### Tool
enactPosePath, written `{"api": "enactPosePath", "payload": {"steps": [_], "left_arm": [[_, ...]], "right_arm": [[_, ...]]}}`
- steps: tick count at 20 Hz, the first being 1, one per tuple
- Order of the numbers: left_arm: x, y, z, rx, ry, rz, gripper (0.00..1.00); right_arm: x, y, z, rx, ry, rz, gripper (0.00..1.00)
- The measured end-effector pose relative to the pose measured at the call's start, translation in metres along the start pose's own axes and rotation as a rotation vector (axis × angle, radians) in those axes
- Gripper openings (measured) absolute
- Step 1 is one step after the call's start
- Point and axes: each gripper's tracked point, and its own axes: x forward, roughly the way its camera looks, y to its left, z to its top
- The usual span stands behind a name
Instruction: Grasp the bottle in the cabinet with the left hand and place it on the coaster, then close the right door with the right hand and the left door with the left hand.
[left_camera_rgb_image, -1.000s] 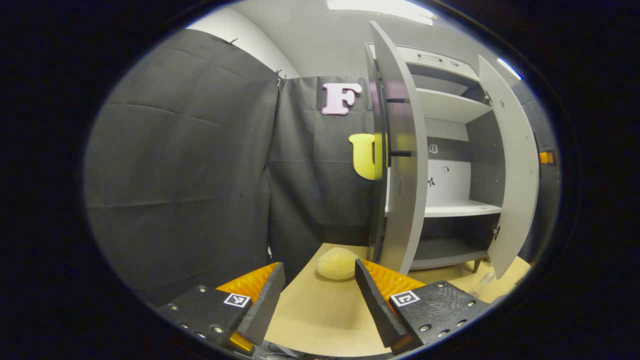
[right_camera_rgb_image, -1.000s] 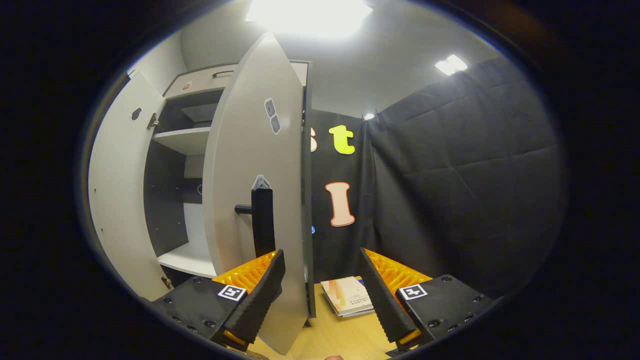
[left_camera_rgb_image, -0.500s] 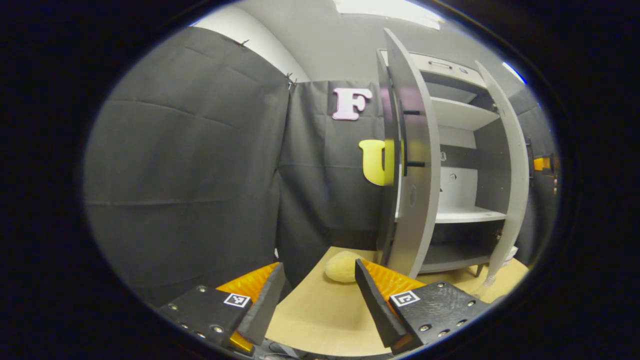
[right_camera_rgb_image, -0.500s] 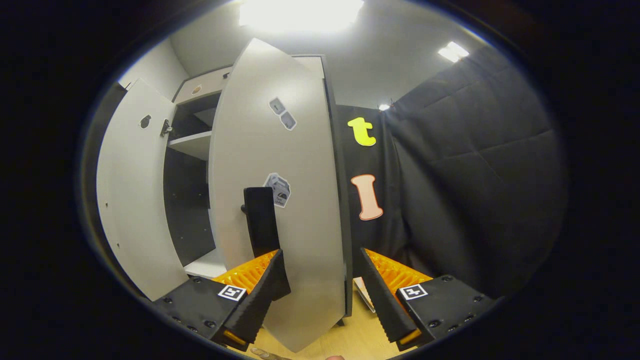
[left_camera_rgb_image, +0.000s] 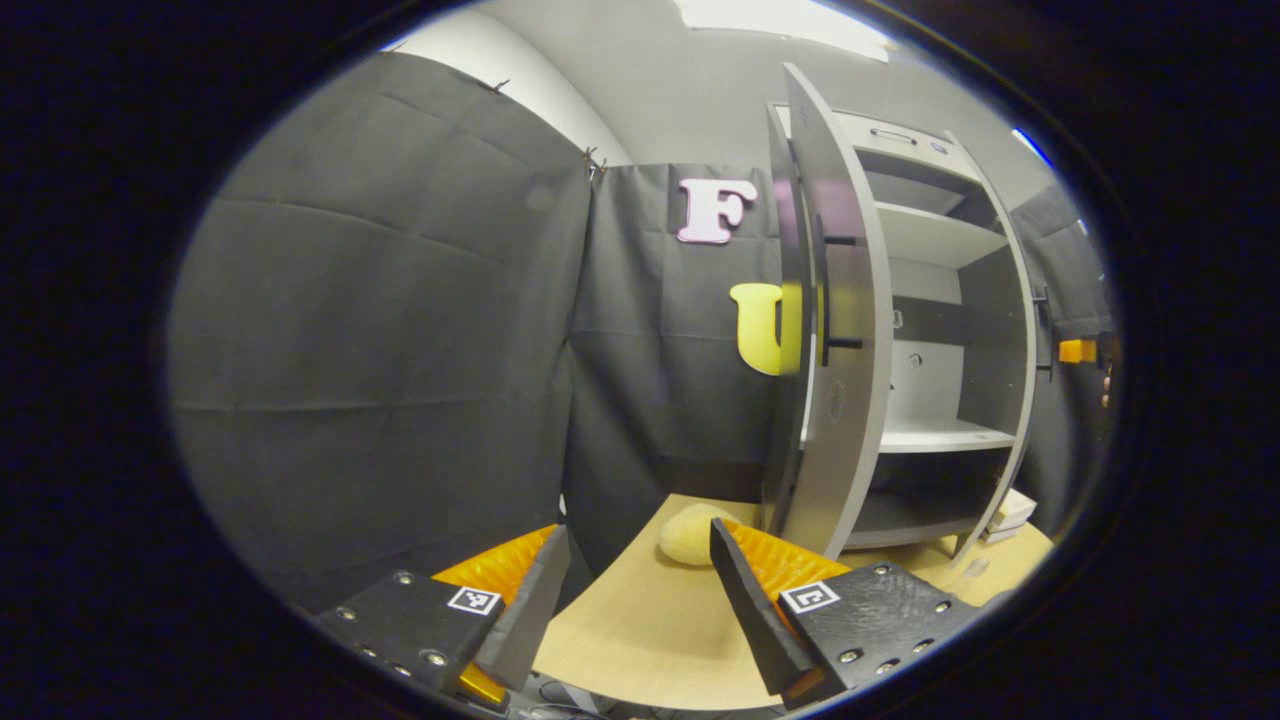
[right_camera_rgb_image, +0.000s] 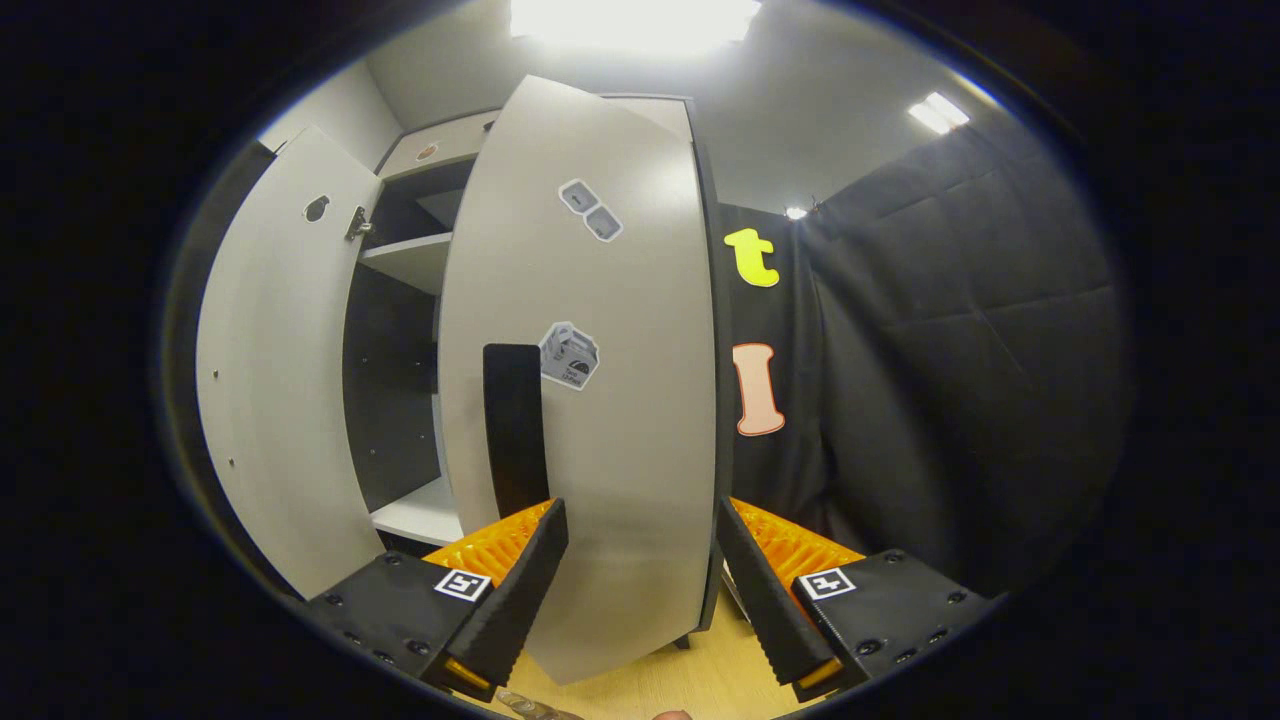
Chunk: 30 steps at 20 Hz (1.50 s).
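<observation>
The grey cabinet (left_camera_rgb_image: 940, 437) stands on the wooden table with bare shelves. Its left door (left_camera_rgb_image: 835, 350) stands wide open, just right of my left gripper (left_camera_rgb_image: 635, 590), which is open and holds nothing. The right door (right_camera_rgb_image: 620, 400), with a black handle (right_camera_rgb_image: 513, 430) and stickers, is swung most of the way in; in the left gripper view it shows as a thin edge (left_camera_rgb_image: 1015, 400). My right gripper (right_camera_rgb_image: 635, 590) is open right in front of that door, its fingers either side of the lower panel. A clear bottle (left_camera_rgb_image: 975, 568) shows faintly on the table by the cabinet's foot.
A pale yellow sponge-like lump (left_camera_rgb_image: 690, 535) lies on the table (left_camera_rgb_image: 640, 640) beside the left door's lower edge. A small stack of books (left_camera_rgb_image: 1010, 510) lies to the right of the cabinet. Black cloth walls close in on both sides.
The right door has swung further toward shut, with the right gripper following close behind it. The left gripper view has shifted slightly; the left door stays open.
</observation>
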Motion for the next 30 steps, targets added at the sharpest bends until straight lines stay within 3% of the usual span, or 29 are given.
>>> {"api": "enactPosePath", "payload": {"steps": [4, 16, 28, 30], "left_arm": [[0.009, 0.001, 0.012, -0.012, 0.0, -0.005, 0.85], [0.083, -0.016, 0.116, 0.009, -0.073, -0.029, 0.86], [0.122, -0.089, 0.16, 0.002, -0.108, -0.099, 0.84], [0.122, -0.094, 0.16, 0.014, -0.111, -0.075, 0.84]], "right_arm": [[-0.011, -0.01, -0.006, -0.019, 0.004, -0.002, 0.96], [-0.052, -0.035, -0.053, -0.071, 0.053, 0.05, 0.96], [-0.061, -0.093, -0.076, -0.06, 0.096, -0.029, 0.96], [-0.061, -0.106, -0.077, -0.053, 0.096, -0.044, 0.96]]}}
